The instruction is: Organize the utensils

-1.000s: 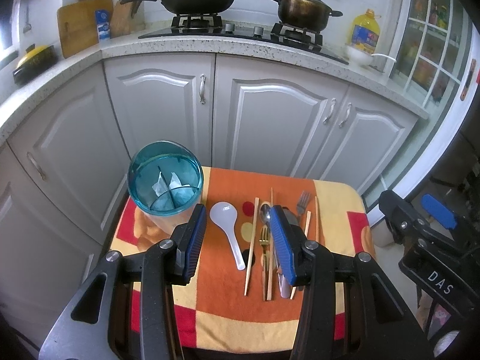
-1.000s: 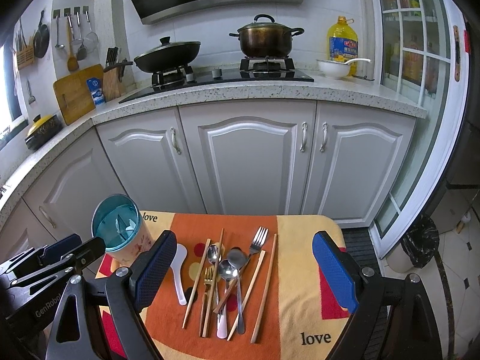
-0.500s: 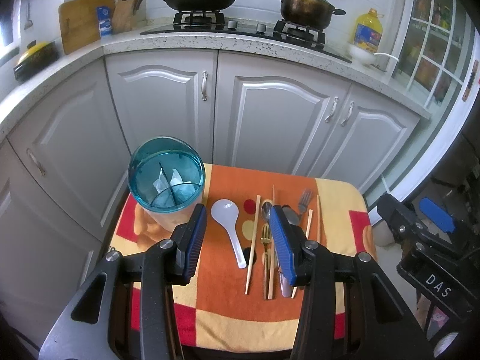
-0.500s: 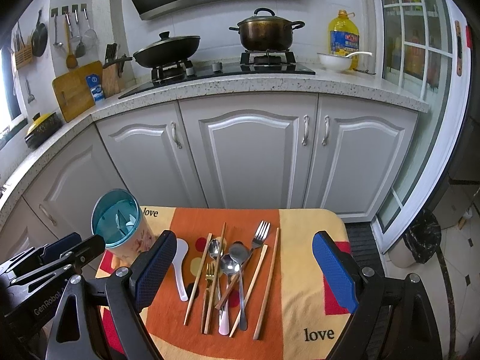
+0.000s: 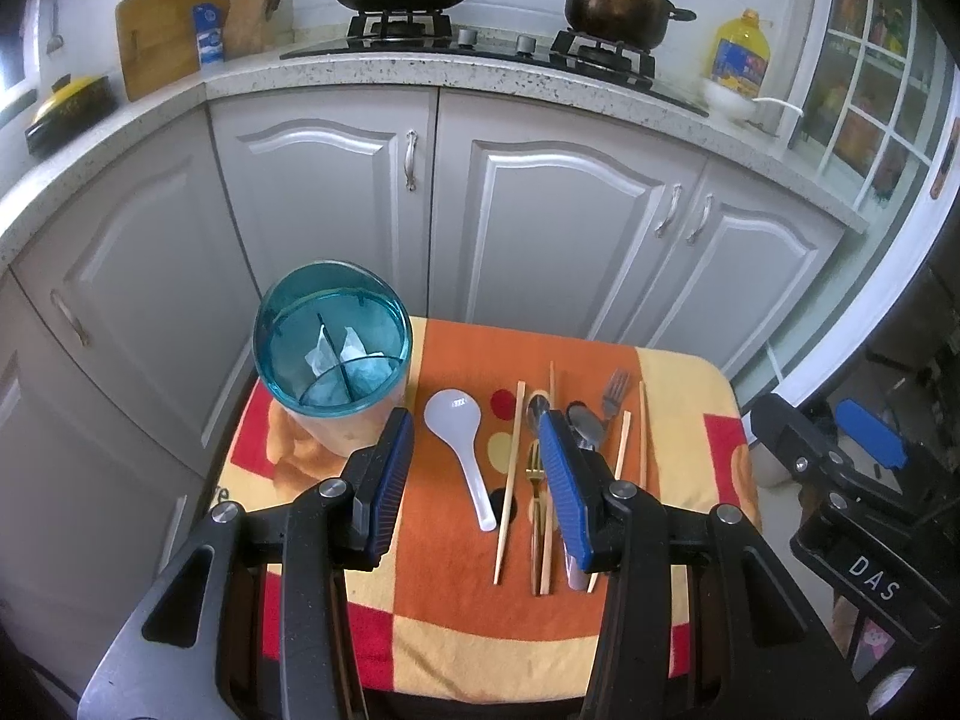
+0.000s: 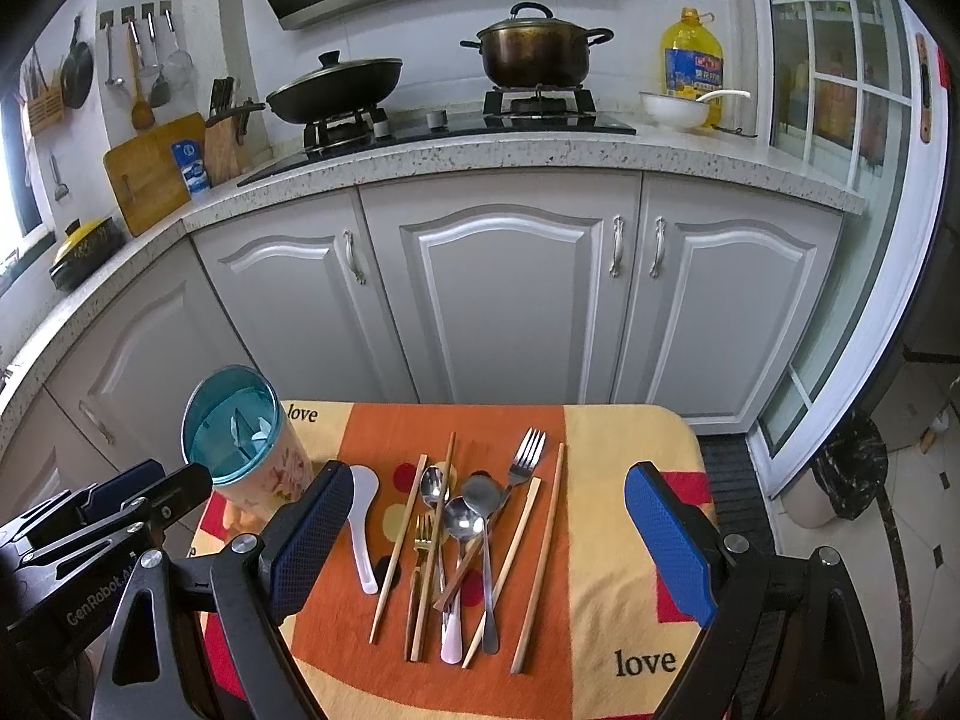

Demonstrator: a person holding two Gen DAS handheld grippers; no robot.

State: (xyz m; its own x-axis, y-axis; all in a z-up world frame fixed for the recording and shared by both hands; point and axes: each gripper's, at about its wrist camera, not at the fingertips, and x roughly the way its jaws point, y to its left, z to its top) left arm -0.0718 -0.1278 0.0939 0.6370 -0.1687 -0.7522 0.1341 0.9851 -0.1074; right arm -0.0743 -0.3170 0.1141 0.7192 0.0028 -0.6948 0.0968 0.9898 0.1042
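Note:
A pile of utensils lies on an orange and yellow towel (image 6: 618, 480): a white plastic spoon (image 6: 362, 516), several wooden chopsticks (image 6: 543, 546), metal spoons (image 6: 480, 501), a silver fork (image 6: 527, 450) and a small gold fork (image 6: 422, 537). At the towel's back left stands a divided cup with a teal rim (image 5: 330, 348), holding only crumpled paper. My left gripper (image 5: 477, 471) hovers open above the white spoon (image 5: 459, 441) and a chopstick (image 5: 511, 468), nothing between its pads. My right gripper (image 6: 489, 531) stands wide open above the pile, holding nothing.
The towel covers a small table (image 5: 516, 702) in front of grey kitchen cabinets (image 6: 510, 288). A hob with a wok (image 6: 336, 87) and a pot (image 6: 534, 51) is on the counter behind. A black bin bag (image 6: 849, 468) sits on the floor at right.
Both views have tipped slightly downward, so the counter sits a little higher in frame. The utensils and the cup lie where they were, and both grippers stay open.

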